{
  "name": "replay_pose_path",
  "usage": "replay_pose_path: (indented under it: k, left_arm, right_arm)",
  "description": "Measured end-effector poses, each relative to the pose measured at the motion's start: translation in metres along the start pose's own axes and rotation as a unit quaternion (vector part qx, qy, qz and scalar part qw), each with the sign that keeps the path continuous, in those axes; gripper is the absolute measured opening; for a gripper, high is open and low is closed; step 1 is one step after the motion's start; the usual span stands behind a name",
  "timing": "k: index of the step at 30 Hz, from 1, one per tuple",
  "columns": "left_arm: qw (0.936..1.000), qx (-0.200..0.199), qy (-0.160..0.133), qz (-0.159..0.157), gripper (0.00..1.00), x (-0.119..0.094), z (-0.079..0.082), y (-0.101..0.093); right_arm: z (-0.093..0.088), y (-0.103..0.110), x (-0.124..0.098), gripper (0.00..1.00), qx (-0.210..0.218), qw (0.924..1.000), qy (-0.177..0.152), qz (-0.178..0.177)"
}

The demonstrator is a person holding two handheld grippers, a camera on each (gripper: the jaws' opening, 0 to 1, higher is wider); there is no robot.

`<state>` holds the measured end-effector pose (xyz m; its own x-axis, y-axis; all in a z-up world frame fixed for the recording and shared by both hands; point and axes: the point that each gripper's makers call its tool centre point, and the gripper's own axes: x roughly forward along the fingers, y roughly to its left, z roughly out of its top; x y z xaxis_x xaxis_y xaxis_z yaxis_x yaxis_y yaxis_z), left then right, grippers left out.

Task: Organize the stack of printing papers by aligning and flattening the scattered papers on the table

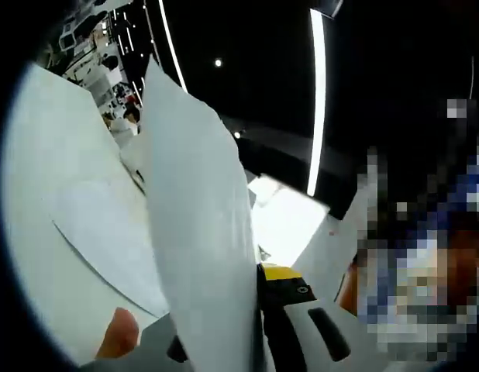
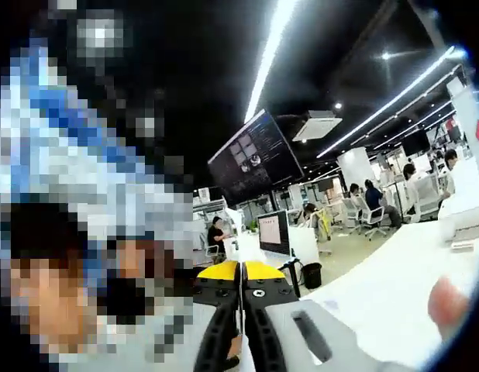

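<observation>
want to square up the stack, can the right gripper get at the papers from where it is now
Probably not yet: the right gripper is shut and aimed out across the office, with no sheet between its tips. The papers stand in the left gripper.

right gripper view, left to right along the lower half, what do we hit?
Right gripper with its yellow-tipped jaws closed together → monitor on a desk → black bin → white table → fingertip at the right edge.

A white table (image 2: pixel 394 294) stretches away toward a white box-like device (image 2: pixel 464 221) resting on its far edge, its near surface bare.
</observation>
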<state>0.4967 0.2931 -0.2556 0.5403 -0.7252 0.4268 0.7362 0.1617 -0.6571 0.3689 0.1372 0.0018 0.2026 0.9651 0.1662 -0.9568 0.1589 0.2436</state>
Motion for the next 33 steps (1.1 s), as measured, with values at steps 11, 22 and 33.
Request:
replay_pose_path:
  k: [11,22,33]
  left_arm:
    - [1.0,-0.002,-0.002,0.0,0.06,0.001,-0.002,-0.001]
    - [0.9998,-0.02,0.004,0.004,0.06,0.003,-0.006,0.0]
    - [0.9959,-0.088,0.002,0.02,0.06,0.007,-0.01,0.009]
  right_arm:
    - [-0.046,-0.062,0.011,0.0,0.093,0.9952,0.009,-0.028]
    - [-0.106,-0.176,0.001,0.0,0.202,0.9744,0.001,-0.098]
    - [-0.131,-0.205,-0.001,0.0,0.217,0.9689,0.01,-0.118]
